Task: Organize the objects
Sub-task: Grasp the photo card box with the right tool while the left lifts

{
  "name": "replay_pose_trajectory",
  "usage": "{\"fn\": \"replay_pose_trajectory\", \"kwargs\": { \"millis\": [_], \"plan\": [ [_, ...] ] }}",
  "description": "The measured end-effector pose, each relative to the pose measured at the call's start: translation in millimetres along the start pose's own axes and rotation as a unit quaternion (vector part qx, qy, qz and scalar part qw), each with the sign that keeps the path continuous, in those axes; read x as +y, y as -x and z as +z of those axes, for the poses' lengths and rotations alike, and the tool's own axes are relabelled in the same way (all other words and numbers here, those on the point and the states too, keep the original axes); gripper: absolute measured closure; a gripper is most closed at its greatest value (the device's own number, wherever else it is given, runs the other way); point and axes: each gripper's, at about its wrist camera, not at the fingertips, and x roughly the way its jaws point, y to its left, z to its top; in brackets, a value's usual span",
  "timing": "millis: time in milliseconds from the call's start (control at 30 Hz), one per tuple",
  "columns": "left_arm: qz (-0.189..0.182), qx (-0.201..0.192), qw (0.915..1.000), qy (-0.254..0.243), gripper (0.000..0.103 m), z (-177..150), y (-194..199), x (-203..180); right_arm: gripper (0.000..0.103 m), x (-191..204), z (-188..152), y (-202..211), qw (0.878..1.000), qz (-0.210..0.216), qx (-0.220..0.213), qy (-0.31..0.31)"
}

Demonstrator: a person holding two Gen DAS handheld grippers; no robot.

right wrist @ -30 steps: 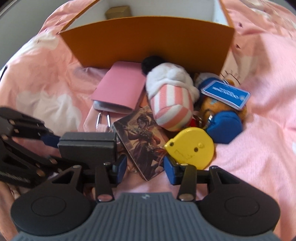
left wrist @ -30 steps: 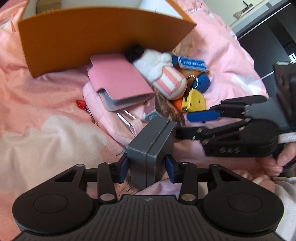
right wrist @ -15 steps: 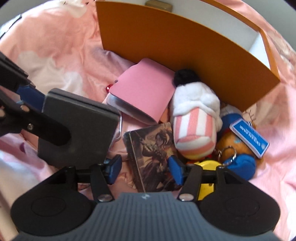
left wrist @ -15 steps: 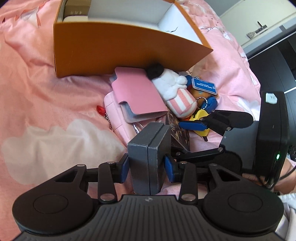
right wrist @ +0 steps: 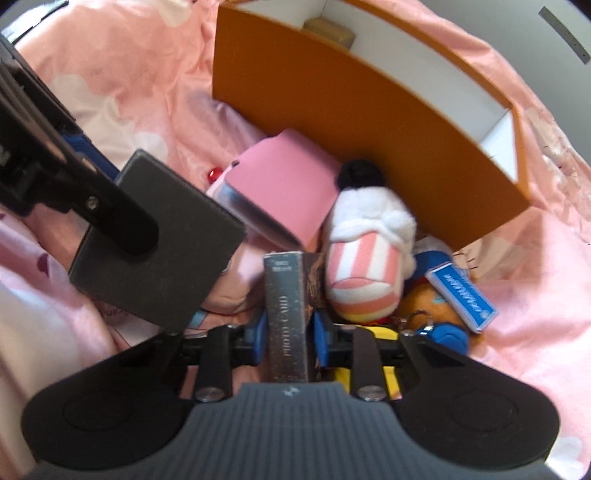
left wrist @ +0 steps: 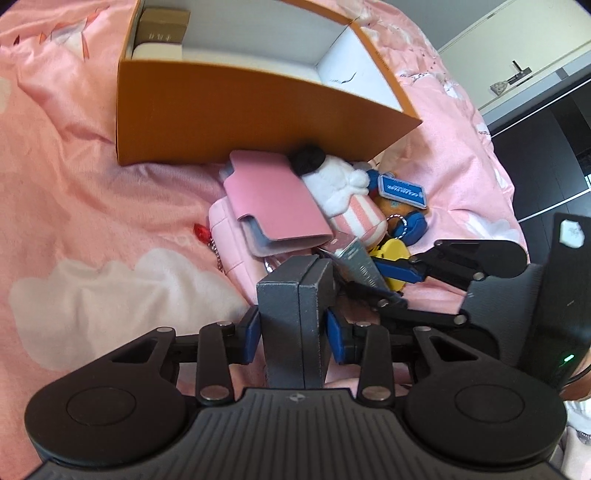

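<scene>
My left gripper point(left wrist: 291, 332) is closing, its blue pads pressed on an upright dark grey box point(left wrist: 295, 310). In the right wrist view that grey box point(right wrist: 166, 251) hangs at left under a left finger point(right wrist: 122, 221). My right gripper point(right wrist: 290, 332) is closing too, its pads gripping a dark photo-card box point(right wrist: 286, 314) held on edge. A pink wallet point(left wrist: 273, 206), a striped plush point(right wrist: 365, 266), a blue tag point(right wrist: 461, 295) and a yellow tape measure point(left wrist: 391, 254) lie piled before an open orange box point(left wrist: 258, 122).
The orange box point(right wrist: 369, 122) has a white inside with a brown carton point(left wrist: 164, 26) in its far left corner. A pink pouch point(left wrist: 229, 240) with a red charm point(left wrist: 201, 232) lies under the wallet. Everything rests on a rumpled pink bedsheet point(left wrist: 92, 221); dark furniture stands at far right.
My right gripper rolled and shut on the photo-card box, which lay flat and now stands on edge. My left gripper with the grey box rose slightly, showing more of the orange box's inside.
</scene>
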Motion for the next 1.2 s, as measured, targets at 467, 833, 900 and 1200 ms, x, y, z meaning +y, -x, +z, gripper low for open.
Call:
{"fn": "replay_pose_trajectory", "kwargs": {
  "millis": [467,833,900,1200],
  "plan": [
    [0.019,-0.066,0.9976,-0.001,0.064,21,40,-7,0.079,-71,18,53,0.97,0.15,-0.077,-0.178],
    [0.063,-0.189,0.9777,-0.065,0.066,80,86,-57,0.079,-110,63,98,0.951,0.101,-0.203,-0.212],
    [0.068,-0.203,0.9742,-0.071,0.066,93,88,-61,0.079,-124,74,99,0.945,0.091,-0.219,-0.226],
    [0.06,-0.145,0.9861,-0.053,0.066,152,47,-32,0.079,-160,115,54,0.939,0.074,-0.206,-0.265]
  ]
}}
